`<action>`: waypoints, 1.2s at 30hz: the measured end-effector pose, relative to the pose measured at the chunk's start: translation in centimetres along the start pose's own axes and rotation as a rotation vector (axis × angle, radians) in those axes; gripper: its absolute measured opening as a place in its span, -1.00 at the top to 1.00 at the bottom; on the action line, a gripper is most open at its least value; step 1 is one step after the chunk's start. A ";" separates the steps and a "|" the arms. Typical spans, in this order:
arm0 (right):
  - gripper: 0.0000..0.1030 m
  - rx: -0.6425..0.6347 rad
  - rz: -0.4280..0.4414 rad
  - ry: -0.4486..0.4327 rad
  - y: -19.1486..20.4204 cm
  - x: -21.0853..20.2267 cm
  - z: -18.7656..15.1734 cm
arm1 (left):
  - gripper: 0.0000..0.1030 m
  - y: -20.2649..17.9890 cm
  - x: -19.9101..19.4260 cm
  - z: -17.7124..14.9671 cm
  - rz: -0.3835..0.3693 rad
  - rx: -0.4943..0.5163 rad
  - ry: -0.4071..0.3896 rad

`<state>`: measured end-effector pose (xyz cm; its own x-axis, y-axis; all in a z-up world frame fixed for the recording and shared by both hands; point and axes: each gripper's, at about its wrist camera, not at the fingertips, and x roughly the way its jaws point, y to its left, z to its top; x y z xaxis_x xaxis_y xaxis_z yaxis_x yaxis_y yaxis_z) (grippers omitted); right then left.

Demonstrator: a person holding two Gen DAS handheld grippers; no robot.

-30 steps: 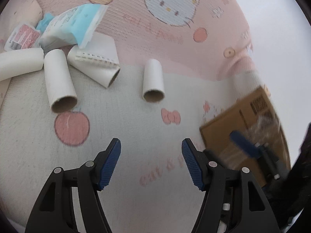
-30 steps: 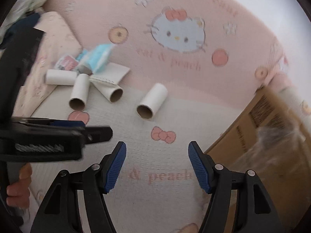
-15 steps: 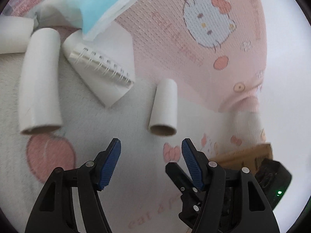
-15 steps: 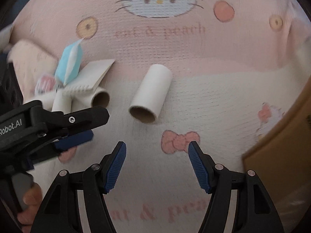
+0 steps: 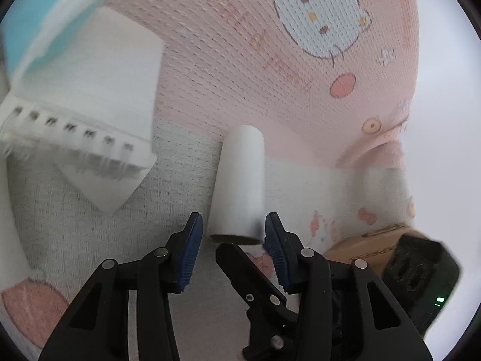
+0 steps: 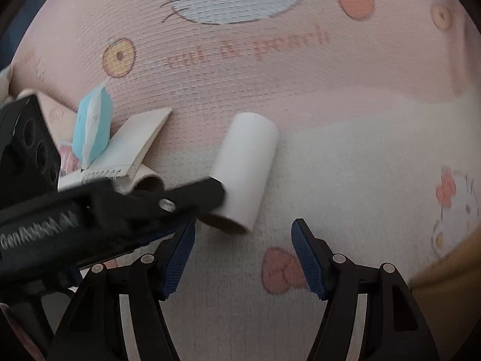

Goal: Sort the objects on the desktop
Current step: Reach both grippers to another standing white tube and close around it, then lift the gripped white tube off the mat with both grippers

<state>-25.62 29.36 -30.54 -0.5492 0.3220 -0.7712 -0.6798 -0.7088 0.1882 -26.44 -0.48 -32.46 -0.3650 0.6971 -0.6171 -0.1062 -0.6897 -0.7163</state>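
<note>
Now the left gripper (image 5: 231,237) is right on it: the lone cardboard tube (image 5: 239,183) lies dead ahead, its near open end sitting between the two blue pads (image 5: 191,252), with a sliver of gap on each side as far as the blur lets me judge. Its long axis runs straight away from that gripper, along the fingers, so the jaws straddle it across its width. They stand narrowed to just wider than the tube, not yet pinching. The tube rests on the Hello Kitty blanket (image 5: 300,69), well apart from the spiral notepad (image 5: 90,138) and the blue packet (image 6: 91,126) off to the left.

The right gripper (image 6: 243,258) hangs wide and holds nothing, a bit behind the tube (image 6: 245,171), which lies up and left of it, slanted. So the left is nearer, its finger touching or nearly touching the tube's side in the right view.

Half a second ago the left jaws were much wider and the tube lay clear ahead of them; since then that gripper has driven forward and closed down around the tube's end.
</note>
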 end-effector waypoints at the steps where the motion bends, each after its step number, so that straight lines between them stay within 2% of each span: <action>1: -0.24 -0.042 -0.020 -0.013 0.5 0.1 0.1 | 0.15 -0.2 0.2 -0.1 0.002 0.018 0.003; 2: -0.22 -0.066 -0.038 -0.021 0.7 0.1 0.1 | 0.17 -0.3 0.3 -0.2 -0.003 0.021 0.007; 3: -0.12 -0.100 -0.044 -0.029 1.1 0.2 0.2 | 0.18 -0.3 0.2 -0.2 -0.001 0.017 0.002; 4: 0.15 -0.120 -0.037 -0.030 1.2 0.3 0.1 | 0.20 -0.2 0.2 -0.2 -0.009 0.012 0.004; 5: 0.18 -0.139 -0.025 -0.023 1.5 0.4 0.2 | 0.20 -0.1 0.2 -0.2 -0.013 0.006 0.009; 9: 0.20 -0.197 -0.044 -0.022 2.1 0.5 0.2 | 0.20 0.5 0.1 -0.5 -0.031 -0.037 0.004; 16: 0.20 -0.154 -0.022 0.022 2.4 -0.4 -0.2 | 0.20 0.0 -1.4 -1.8 -0.020 -0.022 0.019; 26: 0.21 -0.130 0.001 0.147 5.2 -4.3 -3.1 | 0.20 0.0 -6.4 -6.5 -0.013 -0.102 0.029; 29: 0.29 -0.149 -0.017 0.192 6.3 -5.9 -4.4 | 0.20 -0.2 -8.2 -8.4 -0.003 -0.122 0.032; 36: 0.32 -0.115 -0.003 0.240 7.1 -8.0 -6.6 | 0.20 -0.8 -11.0 -11.7 0.018 -0.180 0.025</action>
<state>-22.86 17.66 -27.05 -0.4071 0.1757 -0.8963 -0.6137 -0.7794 0.1260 -11.50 -5.26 -28.95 -0.3418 0.6915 -0.6364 0.0683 -0.6571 -0.7507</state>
